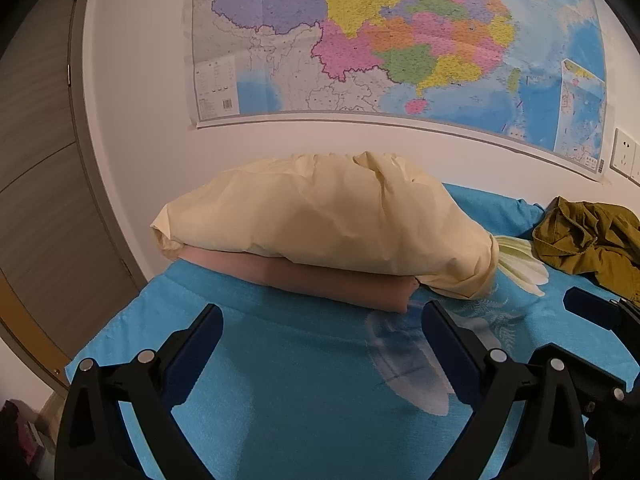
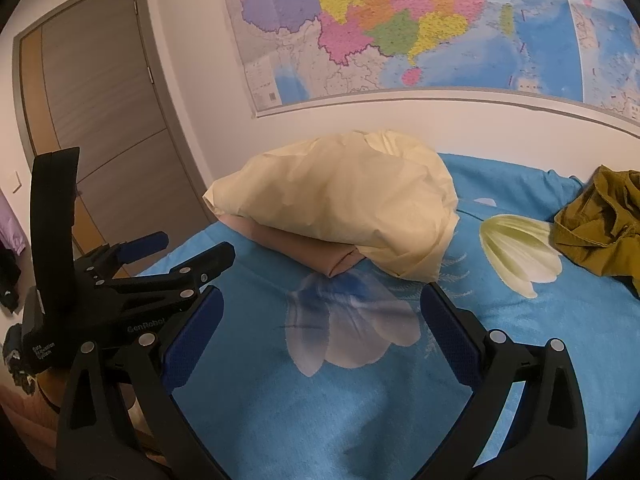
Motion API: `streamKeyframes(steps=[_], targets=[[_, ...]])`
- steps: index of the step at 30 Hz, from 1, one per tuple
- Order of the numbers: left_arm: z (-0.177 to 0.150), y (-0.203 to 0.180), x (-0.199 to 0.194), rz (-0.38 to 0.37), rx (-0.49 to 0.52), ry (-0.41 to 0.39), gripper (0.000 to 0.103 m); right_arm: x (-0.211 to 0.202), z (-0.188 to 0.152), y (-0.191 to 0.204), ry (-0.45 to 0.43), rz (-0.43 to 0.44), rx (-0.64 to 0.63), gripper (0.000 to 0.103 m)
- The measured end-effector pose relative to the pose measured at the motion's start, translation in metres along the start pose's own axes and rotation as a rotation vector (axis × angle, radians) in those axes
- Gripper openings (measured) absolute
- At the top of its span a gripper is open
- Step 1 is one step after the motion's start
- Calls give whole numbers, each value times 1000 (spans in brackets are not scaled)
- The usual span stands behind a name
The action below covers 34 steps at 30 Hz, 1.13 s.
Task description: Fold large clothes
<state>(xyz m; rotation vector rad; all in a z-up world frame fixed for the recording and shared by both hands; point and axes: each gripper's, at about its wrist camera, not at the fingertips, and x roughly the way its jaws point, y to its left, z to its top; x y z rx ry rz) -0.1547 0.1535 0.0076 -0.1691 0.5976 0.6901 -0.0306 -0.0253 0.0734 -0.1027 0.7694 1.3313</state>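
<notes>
An olive-green garment (image 1: 588,236) (image 2: 600,224) lies crumpled at the far right of the blue bed sheet (image 1: 304,380) (image 2: 360,408). My left gripper (image 1: 322,320) stands open over the sheet, nothing between its fingers, well left of the garment. My right gripper (image 2: 322,304) is open too and empty, above a printed white flower. In the right wrist view the left gripper (image 2: 188,250) shows at the left with its jaws apart. A blue fingertip (image 1: 588,308) of the right gripper shows at the right edge of the left wrist view.
A cream pillow (image 1: 320,220) (image 2: 340,204) rests on a folded pinkish cloth (image 1: 340,284) (image 2: 320,256) at the head of the bed. A large map (image 1: 400,40) (image 2: 420,28) hangs on the wall behind. A grey door (image 2: 100,120) stands left; wall sockets (image 1: 626,156) sit right.
</notes>
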Motion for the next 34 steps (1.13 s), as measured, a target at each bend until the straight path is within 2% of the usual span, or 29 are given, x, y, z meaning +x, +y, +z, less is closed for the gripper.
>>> streamKeyframes(steps=[14, 24, 28, 34], targets=[[-3, -2, -3, 0, -8, 6, 96, -2, 0, 1, 1, 2, -6, 97], [-5, -3, -9, 25, 8, -31, 96, -5, -1, 2, -6, 5, -2, 97], [-6, -4, -6, 2, -3, -3, 96, -6, -2, 3, -6, 4, -7, 97], [-8, -17, 1, -90, -7, 47, 96, -17, -7, -7, -22, -20, 37, 97]])
